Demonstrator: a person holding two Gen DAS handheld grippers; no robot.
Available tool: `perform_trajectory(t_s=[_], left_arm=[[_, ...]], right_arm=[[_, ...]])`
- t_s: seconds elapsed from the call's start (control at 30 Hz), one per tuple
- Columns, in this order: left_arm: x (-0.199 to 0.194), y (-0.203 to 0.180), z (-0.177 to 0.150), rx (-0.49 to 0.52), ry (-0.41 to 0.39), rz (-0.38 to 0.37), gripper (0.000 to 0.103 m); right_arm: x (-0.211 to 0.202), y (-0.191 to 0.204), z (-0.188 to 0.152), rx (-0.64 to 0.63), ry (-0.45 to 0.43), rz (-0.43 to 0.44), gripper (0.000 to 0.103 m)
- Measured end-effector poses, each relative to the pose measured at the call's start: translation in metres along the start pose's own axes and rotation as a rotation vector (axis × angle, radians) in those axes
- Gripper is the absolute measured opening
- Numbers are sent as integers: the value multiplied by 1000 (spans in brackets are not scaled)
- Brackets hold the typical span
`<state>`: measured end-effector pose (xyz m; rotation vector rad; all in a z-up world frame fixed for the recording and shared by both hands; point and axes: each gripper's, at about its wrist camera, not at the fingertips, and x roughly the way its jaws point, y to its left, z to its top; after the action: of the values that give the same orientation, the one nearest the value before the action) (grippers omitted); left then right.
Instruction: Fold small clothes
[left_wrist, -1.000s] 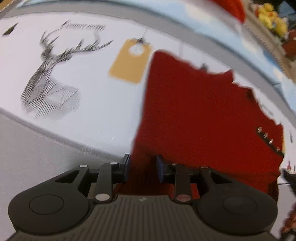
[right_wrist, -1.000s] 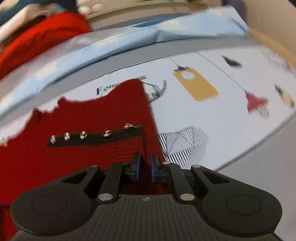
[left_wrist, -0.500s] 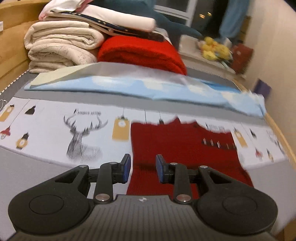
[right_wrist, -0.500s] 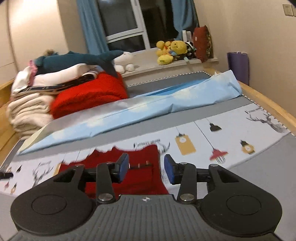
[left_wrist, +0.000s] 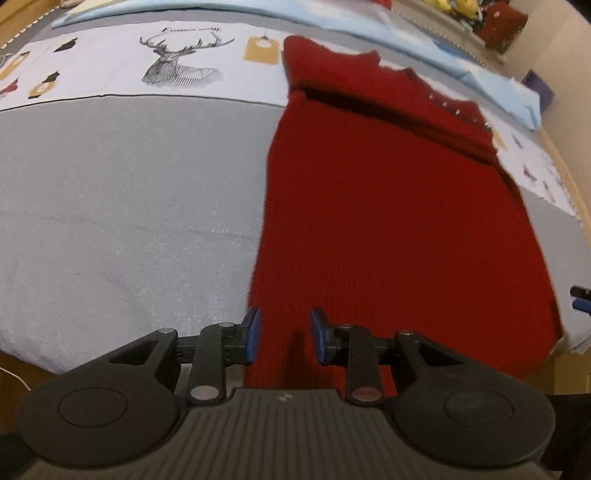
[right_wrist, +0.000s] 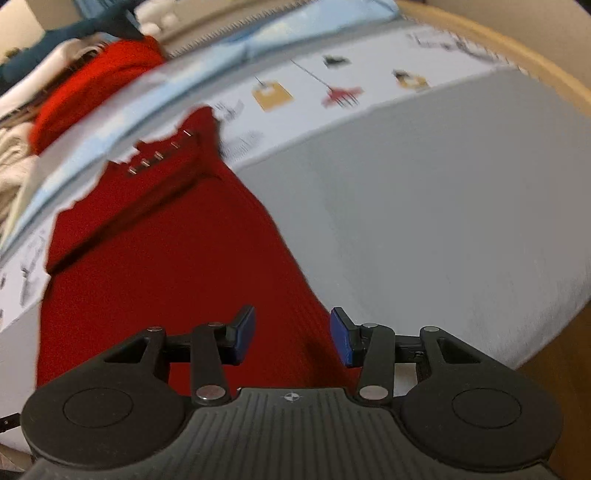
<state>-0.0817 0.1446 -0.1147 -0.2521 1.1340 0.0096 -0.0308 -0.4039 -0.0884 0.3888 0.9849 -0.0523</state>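
Note:
A red knit garment (left_wrist: 399, 206) lies flat on the grey bed cover, its far part folded over toward me, with a row of small metal buttons (left_wrist: 458, 110) near the top. My left gripper (left_wrist: 284, 336) is open and empty above the garment's near left corner. In the right wrist view the same garment (right_wrist: 170, 266) runs away from me. My right gripper (right_wrist: 291, 336) is open and empty above its near right edge. The right gripper's tips (left_wrist: 580, 297) show at the left view's right edge.
A white printed sheet (left_wrist: 110, 77) with a deer drawing and tags lies across the bed's far side, a light blue cloth (right_wrist: 221, 55) behind it. A red blanket (right_wrist: 92, 88) and folded linens are stacked at the back. The wooden bed rim (right_wrist: 517, 55) runs along the right.
Both grippers have pulled back from the garment's far part to its near edge. The right gripper went from shut to open. The garment's top now lies folded over.

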Motion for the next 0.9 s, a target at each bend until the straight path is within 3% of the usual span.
perform_trajectory(t_s=[0.13,0.3,0.47,0.63,0.9], left_arm=[[15,19,-3,-95,84,-23,32],[27,18,-9,-63,142,4,32],[33,12,-8,-47,127,11,32],[35,9,-10,-41,115,16,31],[38,-1,-9,-34,106,31,31]], right_arm=[[29,-15,-17,49,91,-54,47],[48,-12,-28,11,161,-106,46],[48,-4,-34,-27,155,-125,47],[48,-2,-36,-49,150,-113,37],[46,-6,-34,-72,161,-94,36]])
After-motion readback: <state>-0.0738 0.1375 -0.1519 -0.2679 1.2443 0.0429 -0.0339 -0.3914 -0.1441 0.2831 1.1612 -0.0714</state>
